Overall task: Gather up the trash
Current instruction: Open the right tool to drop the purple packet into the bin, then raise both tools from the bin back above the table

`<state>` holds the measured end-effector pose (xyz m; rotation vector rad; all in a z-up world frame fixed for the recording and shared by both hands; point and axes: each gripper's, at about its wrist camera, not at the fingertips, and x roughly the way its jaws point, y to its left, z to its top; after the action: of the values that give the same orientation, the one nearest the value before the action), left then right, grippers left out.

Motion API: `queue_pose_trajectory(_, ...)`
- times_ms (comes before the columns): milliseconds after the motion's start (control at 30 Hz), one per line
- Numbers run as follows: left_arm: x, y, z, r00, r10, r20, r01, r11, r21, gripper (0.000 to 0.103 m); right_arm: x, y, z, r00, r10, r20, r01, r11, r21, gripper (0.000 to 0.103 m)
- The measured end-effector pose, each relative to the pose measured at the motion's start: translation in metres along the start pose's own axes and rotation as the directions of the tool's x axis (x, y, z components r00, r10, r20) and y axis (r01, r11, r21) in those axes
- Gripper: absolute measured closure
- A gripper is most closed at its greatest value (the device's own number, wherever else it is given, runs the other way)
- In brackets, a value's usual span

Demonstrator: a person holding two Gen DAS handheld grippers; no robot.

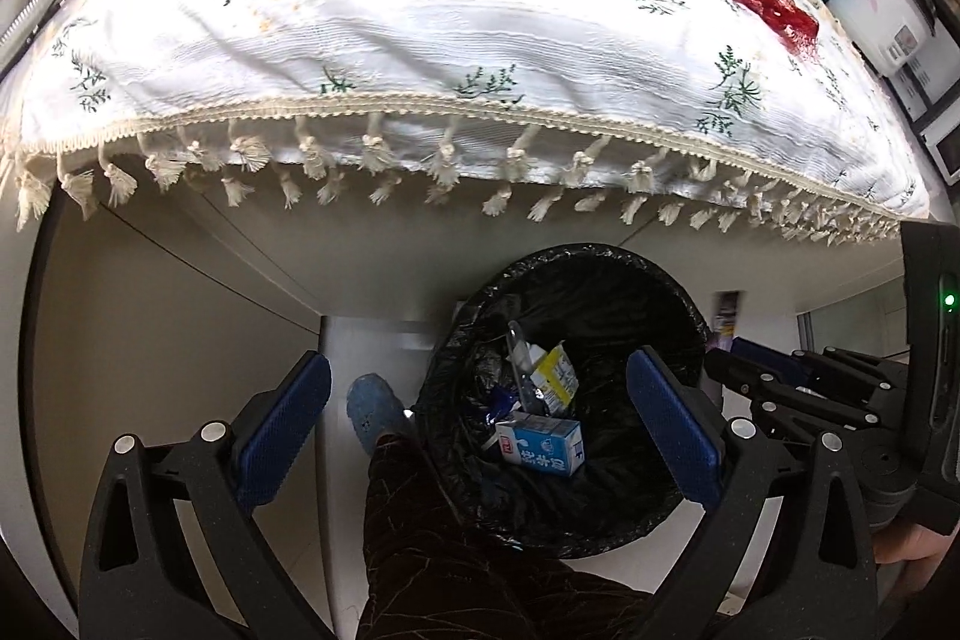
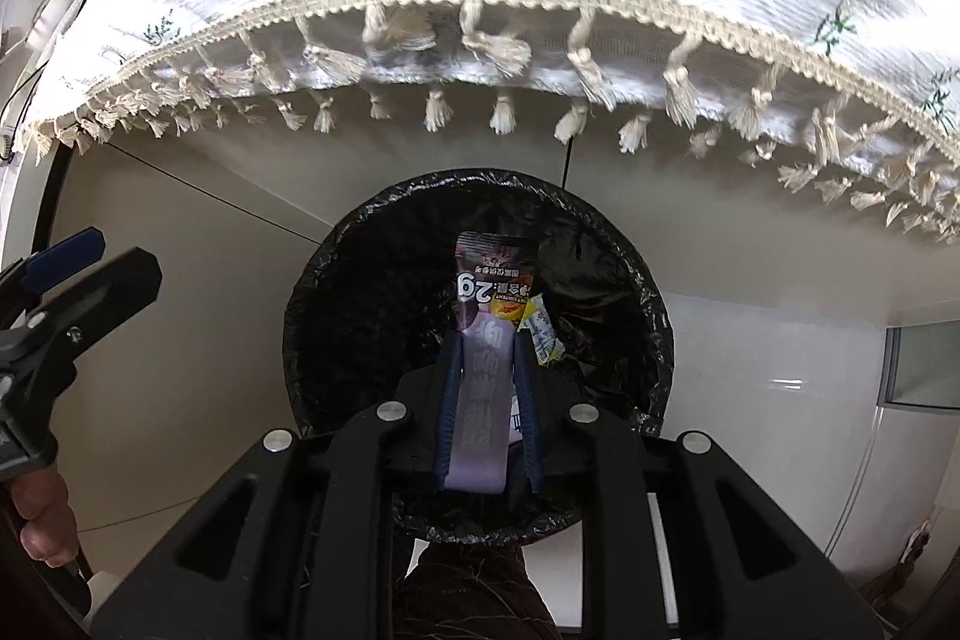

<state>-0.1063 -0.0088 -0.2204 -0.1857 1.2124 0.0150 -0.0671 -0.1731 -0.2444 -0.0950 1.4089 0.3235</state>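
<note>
Above the bin (image 2: 336, 304), right gripper (image 2: 489, 394) jaws pinch a purple wrapper (image 2: 483, 316) — left gripper (image 1: 477, 412) jaws spread wide, holding nothing.

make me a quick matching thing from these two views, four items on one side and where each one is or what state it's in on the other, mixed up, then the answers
Column one:
1. purple snack wrapper
2. blue and white milk carton
3. left gripper
4. red crumpled scrap

Column two:
A. open, holding nothing
B. on the floral tablecloth, towards its right end
C. lying inside the black-lined trash bin
D. pinched in the right gripper above the bin

Pairs: 1-D, 2-C, 3-A, 4-B
</note>
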Motion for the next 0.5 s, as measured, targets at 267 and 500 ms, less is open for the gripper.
queue_pose_trajectory(267,0.001,0.0,0.002,1.0,0.0,0.003,0.0,1.0,0.003,0.006,-0.026,-0.004,0.008,0.998,-0.021,0.056,0.021,1.0,-0.006,0.048)
queue_pose_trajectory(500,-0.007,-0.008,0.008,1.0,0.005,0.008,-0.005,1.0,0.024,0.006,-0.064,-0.014,0.018,0.992,-0.041,0.117,0.039,0.999,0.02,0.023)
